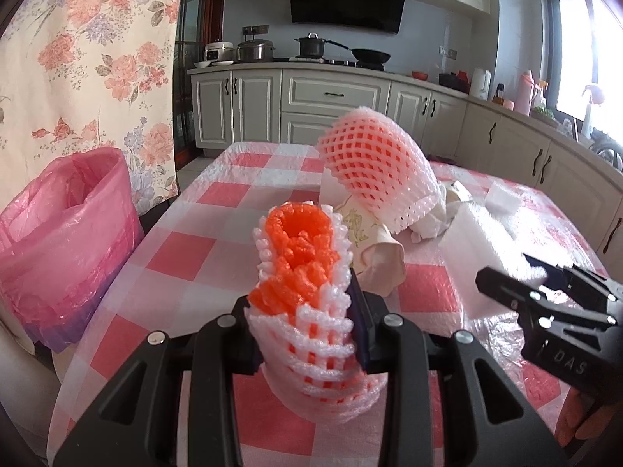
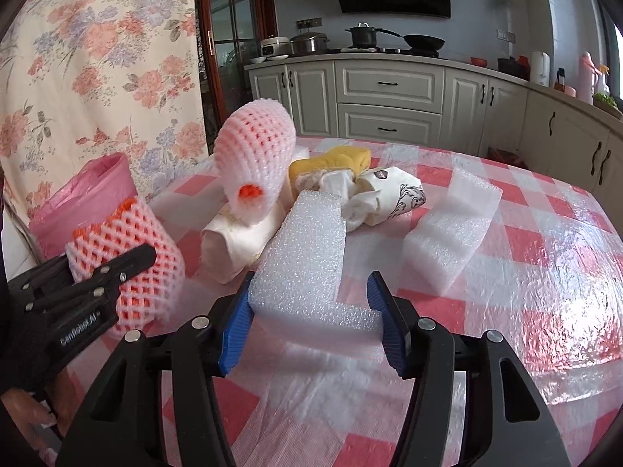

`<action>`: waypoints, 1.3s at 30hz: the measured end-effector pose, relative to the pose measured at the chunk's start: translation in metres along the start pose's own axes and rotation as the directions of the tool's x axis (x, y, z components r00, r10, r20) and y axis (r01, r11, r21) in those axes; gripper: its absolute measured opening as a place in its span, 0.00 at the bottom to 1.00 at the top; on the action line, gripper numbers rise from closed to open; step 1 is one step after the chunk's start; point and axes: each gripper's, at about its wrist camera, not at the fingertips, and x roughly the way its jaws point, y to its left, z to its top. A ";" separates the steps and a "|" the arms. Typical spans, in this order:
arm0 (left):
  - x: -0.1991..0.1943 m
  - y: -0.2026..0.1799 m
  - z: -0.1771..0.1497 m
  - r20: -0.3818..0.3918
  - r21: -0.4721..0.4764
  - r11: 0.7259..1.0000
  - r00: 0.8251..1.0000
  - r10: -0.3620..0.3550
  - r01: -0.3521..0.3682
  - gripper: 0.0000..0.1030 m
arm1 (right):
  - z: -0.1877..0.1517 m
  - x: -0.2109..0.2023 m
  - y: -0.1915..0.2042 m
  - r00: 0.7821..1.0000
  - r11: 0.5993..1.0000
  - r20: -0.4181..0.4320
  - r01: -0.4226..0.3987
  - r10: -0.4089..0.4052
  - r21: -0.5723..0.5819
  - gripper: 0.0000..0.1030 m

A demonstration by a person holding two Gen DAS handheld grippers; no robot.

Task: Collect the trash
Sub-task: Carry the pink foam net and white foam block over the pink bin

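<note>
Foam net sleeve (image 1: 307, 303) upright in left jaws

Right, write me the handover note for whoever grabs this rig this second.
Left gripper: shut on a foam fruit net with orange inside, held above the table.
Right gripper: shut on an L-shaped white foam block.
Bin with the pink bag: off the table's left edge; I can't see any trash in it.
Still on the checked table: a second fruit net atop a rolled paper cup, a yellow sponge, crumpled tissue, a printed paper cup, another white foam piece.
Left to do: bin both held pieces, then clear the pile.
</note>
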 end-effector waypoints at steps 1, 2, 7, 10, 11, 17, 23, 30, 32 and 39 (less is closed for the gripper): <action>-0.002 0.001 -0.001 -0.001 0.002 1.000 1.000 0.000 0.000 0.33 | -0.001 -0.002 0.001 1.000 1.000 -0.001 -0.001 0.001 -0.001 0.53; -0.005 0.002 -0.003 -0.004 0.004 1.000 1.000 -0.005 0.005 0.33 | -0.002 -0.004 0.002 1.000 1.000 0.000 -0.001 0.001 -0.003 0.53; -0.027 0.006 -0.010 0.016 0.020 0.999 1.000 -0.027 0.027 0.33 | -0.007 -0.016 0.006 1.000 1.000 0.005 -0.015 0.015 -0.008 0.53; -0.041 0.010 -0.012 0.035 0.037 0.999 0.999 -0.030 0.029 0.33 | -0.008 -0.023 0.013 0.999 0.999 0.014 -0.034 0.034 -0.015 0.53; -0.045 0.011 -0.013 0.040 0.036 0.999 0.999 -0.034 0.033 0.33 | -0.008 -0.025 0.017 0.999 0.999 0.017 -0.040 0.040 -0.021 0.53; -0.071 0.029 -0.016 0.083 0.019 1.000 0.996 -0.022 0.020 0.33 | -0.008 -0.037 0.046 0.996 0.993 0.033 -0.086 0.089 -0.076 0.53; -0.092 0.058 -0.015 0.116 -0.001 1.000 0.993 0.007 -0.007 0.33 | 0.001 -0.044 0.073 0.989 0.985 0.049 -0.131 0.137 -0.114 0.53; -0.114 0.092 -0.008 0.164 -0.019 0.998 0.984 0.065 -0.063 0.33 | 0.017 -0.045 0.111 0.971 0.960 0.054 -0.221 0.233 -0.174 0.54; -0.123 0.107 -0.004 0.186 -0.035 0.996 0.979 0.087 -0.082 0.33 | 0.024 -0.041 0.124 0.961 0.947 0.048 -0.257 0.271 -0.193 0.54; -0.143 0.154 0.014 0.229 -0.067 0.983 0.956 0.181 -0.170 0.33 | 0.050 -0.028 0.165 0.927 0.903 0.040 -0.352 0.372 -0.247 0.54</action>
